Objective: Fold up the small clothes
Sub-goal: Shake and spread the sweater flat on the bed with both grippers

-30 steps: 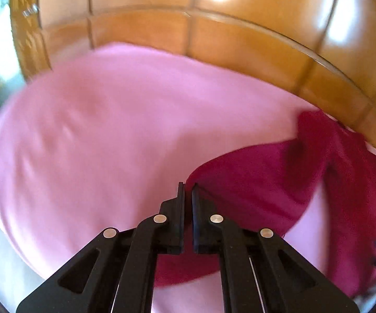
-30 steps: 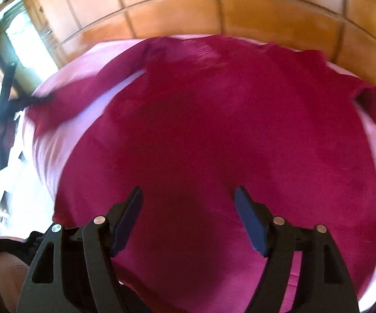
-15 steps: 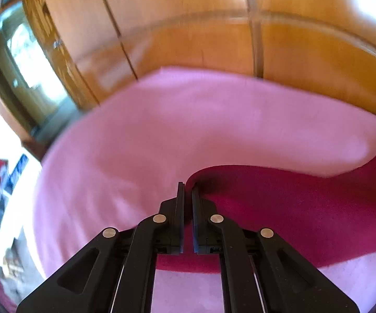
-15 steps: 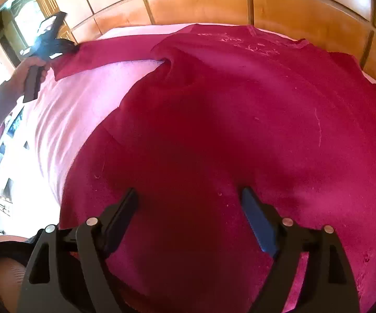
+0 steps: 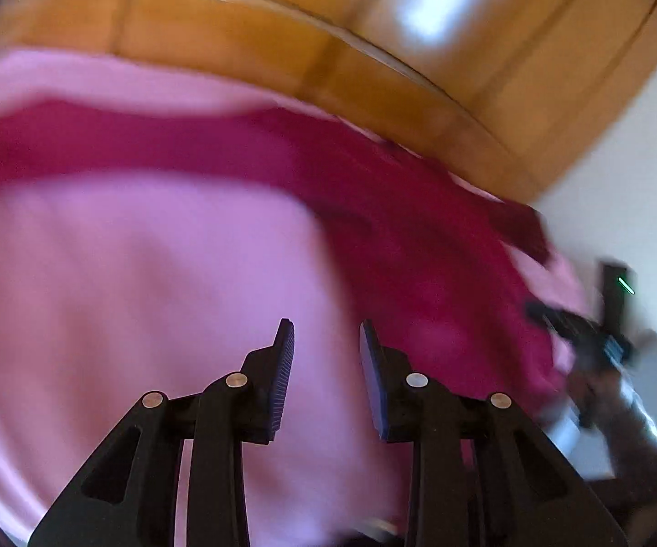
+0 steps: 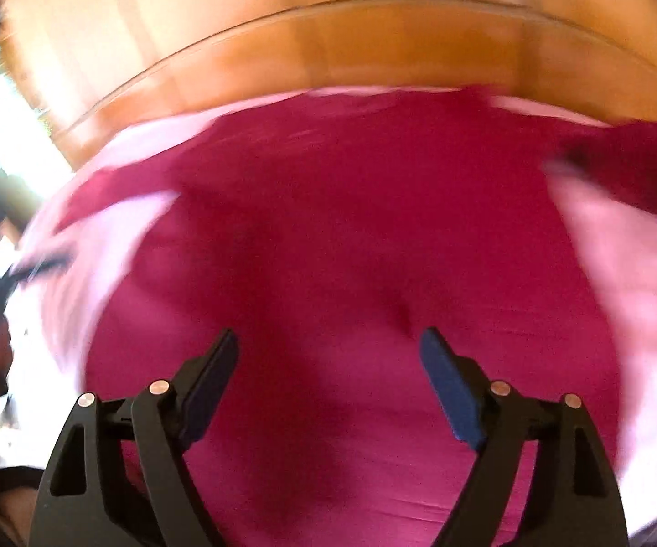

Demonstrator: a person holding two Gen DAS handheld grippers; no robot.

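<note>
We have just let go of the sleeve: our left gripper (image 5: 326, 332), which was pinched shut on the sleeve end of the dark red shirt (image 6: 351, 273) a moment ago, has been opening and now stands partly apart with nothing between its pads, only the pink cover (image 5: 123, 296) beneath it. In the left wrist view the sleeve (image 5: 123, 146) now lies stretched out as a long band across the upper left of the frame, running into the body of the shirt at centre right. Our right gripper (image 6: 328, 346) hangs wide open over the lower middle of the shirt in its own view, gripping nothing, and it also shows at the right edge of the left wrist view (both pictures are smeared by motion, so fine creases are lost). We judge the spreading step done on this side: the shirt lies flat on the cover, its far edge near the wooden headboard (image 6: 328, 59), and folding can begin.
</note>
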